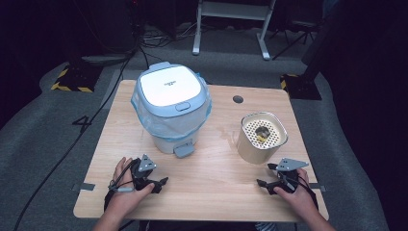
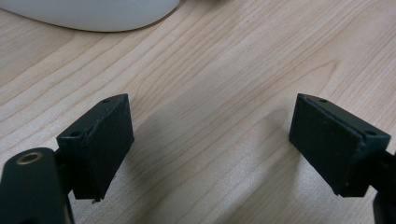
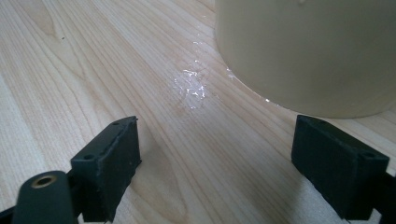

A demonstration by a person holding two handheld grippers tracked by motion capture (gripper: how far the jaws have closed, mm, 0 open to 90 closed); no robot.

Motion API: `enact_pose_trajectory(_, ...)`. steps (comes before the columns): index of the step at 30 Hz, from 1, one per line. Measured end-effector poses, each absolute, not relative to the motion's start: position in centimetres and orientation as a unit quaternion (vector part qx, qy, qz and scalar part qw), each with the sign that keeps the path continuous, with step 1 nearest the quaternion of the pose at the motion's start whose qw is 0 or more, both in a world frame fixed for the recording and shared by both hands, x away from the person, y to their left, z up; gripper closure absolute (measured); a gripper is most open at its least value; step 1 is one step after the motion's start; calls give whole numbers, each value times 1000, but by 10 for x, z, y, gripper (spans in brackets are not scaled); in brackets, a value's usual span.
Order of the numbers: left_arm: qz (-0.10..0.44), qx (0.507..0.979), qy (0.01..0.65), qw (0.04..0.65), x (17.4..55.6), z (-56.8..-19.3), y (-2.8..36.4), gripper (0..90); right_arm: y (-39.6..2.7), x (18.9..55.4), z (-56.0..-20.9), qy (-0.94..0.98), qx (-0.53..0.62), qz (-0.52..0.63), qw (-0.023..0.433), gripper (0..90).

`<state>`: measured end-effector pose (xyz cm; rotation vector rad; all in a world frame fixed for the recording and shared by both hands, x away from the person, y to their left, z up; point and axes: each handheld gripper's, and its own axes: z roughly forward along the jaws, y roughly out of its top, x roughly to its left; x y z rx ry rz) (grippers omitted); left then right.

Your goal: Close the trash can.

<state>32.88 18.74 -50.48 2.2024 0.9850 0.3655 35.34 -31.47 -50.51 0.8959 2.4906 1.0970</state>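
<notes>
I take the pedal bin as my landmark: a white body with a pale blue lid, a blue liner bag showing under the rim, and a blue foot pedal at its near base, standing left of centre on the wooden table. To the bin's right, well apart from it, stands the cream strainer canister, upright, with a perforated insert holding a yellowish scrap that I judge to be the waste to be tipped out. My left gripper rests low over the table in front of the bin, near its pedal; in the left gripper view its jaws stand wide with bare wood between them and the bin's white base at the upper edge. My right gripper lies in front of the canister, farther from the bin; in the right gripper view its jaws are likewise spread wide with nothing between them, the canister's wall just beyond, and a small wet smear on the wood beside its foot. As I read it, nothing of the work is done: the lid is down, the canister untouched and still loaded. Left to do, in my judgement, are opening the lid by the pedal or the front catch, grasping the canister, emptying it into the bag, and setting it back.
</notes>
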Motion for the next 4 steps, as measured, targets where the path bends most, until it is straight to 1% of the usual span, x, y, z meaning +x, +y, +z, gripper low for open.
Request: enact_pose_trajectory(4,142,845,385,341,327,-505,187,138,-315,353,-505,861,310,379,138,155)
